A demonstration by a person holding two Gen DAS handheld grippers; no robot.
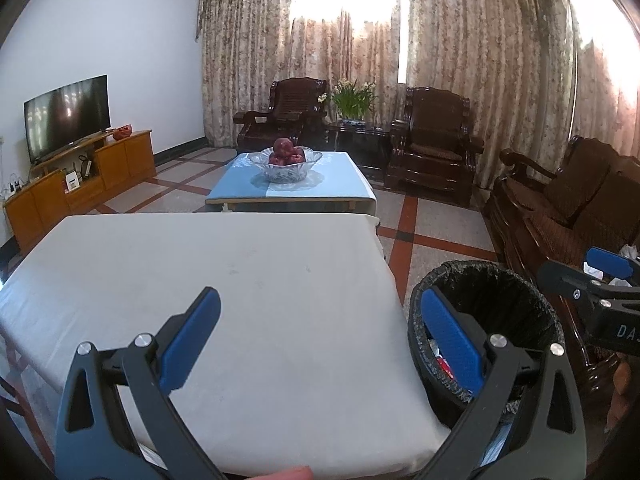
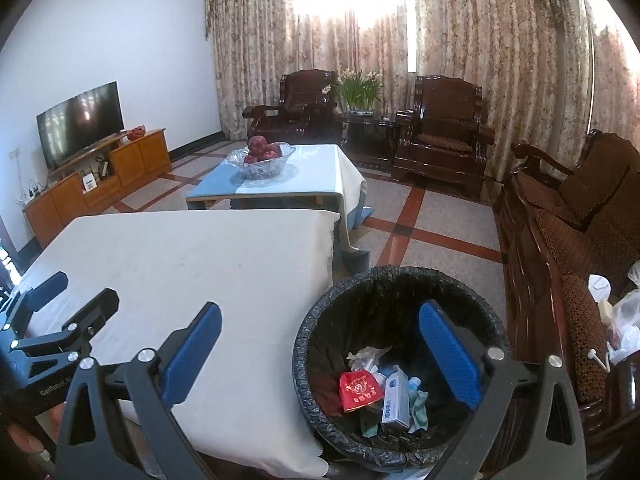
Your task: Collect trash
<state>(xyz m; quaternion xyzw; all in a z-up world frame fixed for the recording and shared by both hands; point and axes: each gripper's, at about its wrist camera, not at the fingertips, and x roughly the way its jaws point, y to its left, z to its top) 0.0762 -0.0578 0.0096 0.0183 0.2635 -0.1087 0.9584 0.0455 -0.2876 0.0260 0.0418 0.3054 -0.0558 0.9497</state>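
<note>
The left gripper is hovering over the white-clothed counter, its jaws spread wide and holding nothing. The right gripper is hanging with its jaws equally wide and empty, one finger over the counter's near corner, the other over the bin. The bin, lined with a black bag, is standing on the floor just beside the counter's edge, at about 5 o'clock in the right wrist view. Inside it are lying a red packet, a white carton and crumpled tissue.
</note>
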